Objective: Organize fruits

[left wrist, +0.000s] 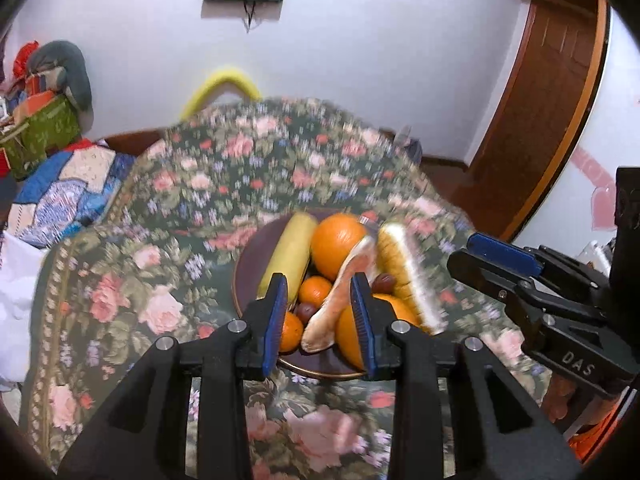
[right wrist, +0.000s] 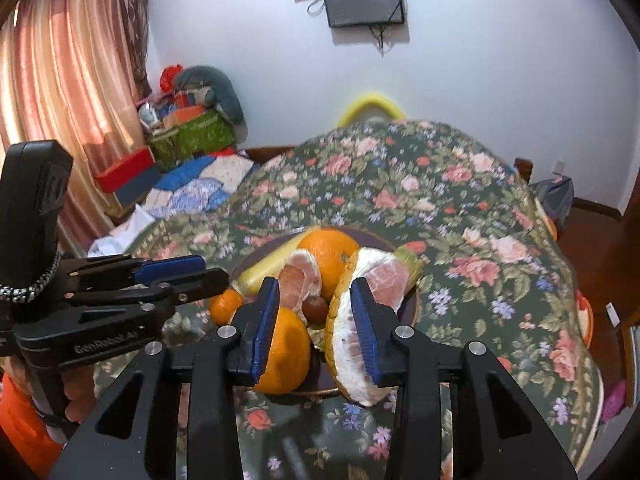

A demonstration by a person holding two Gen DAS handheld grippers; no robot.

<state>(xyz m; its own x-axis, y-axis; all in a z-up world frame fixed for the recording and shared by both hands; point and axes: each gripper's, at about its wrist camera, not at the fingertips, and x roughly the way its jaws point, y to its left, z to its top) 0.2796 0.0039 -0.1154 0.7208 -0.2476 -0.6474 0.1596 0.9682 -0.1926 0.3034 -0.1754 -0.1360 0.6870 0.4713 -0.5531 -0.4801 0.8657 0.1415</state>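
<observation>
A dark plate on the floral tablecloth holds a yellow banana, a large orange, peeled pomelo wedges, small oranges and red dates. My left gripper hovers over the plate's near side, open, with its pads touching nothing. My right gripper is open above the same plate, between an orange and a rind-backed pomelo wedge. That wedge lies just behind its right pad. Each gripper shows in the other's view: right gripper, left gripper.
The round table is draped in a floral cloth, with a yellow chair back behind it. A quilt and stacked boxes sit at the left. A wooden door stands at the right, and a curtain hangs at far left.
</observation>
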